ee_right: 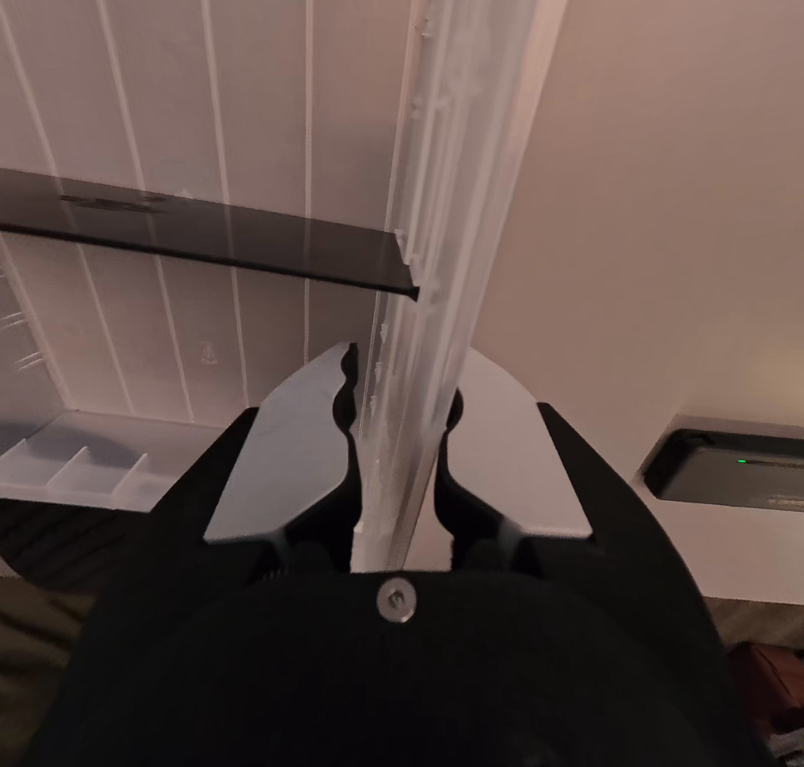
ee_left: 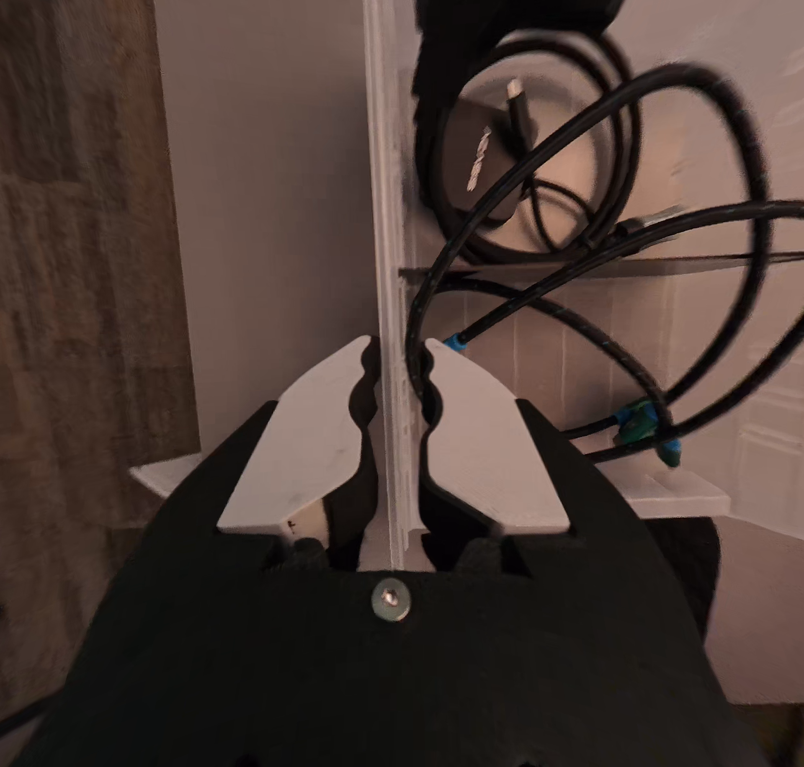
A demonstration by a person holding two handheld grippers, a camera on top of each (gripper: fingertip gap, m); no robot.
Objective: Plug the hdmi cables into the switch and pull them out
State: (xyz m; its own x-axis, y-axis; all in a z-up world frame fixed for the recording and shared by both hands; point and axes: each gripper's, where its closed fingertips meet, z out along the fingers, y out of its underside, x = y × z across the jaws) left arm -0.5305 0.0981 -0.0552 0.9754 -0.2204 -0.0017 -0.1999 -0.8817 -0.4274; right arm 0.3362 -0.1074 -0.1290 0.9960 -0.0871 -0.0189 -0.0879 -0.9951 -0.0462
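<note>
In the left wrist view, several black HDMI cables (ee_left: 652, 106) lie coiled inside a clear plastic bin, some with blue and green collars (ee_left: 635, 424). A dark box with a silver label (ee_left: 478, 159) sits among the coils. My left gripper (ee_left: 398, 346) is closed around the bin's upright clear wall (ee_left: 387, 180), and a black cable runs along its right finger. My right gripper (ee_right: 404, 354) is closed around another clear wall (ee_right: 439, 180), which partly hides its right finger. A black device with a green light (ee_right: 731, 467) lies on a white surface to the right.
A thin dark shelf (ee_right: 217, 233) crosses the inside of the bin; it also shows in the left wrist view (ee_left: 609, 265). A ribbed white compartment (ee_right: 87, 463) sits at the bin's bottom. Wood-grain floor (ee_left: 78, 224) lies left of the bin. A black object (ee_left: 522, 2) is at the top.
</note>
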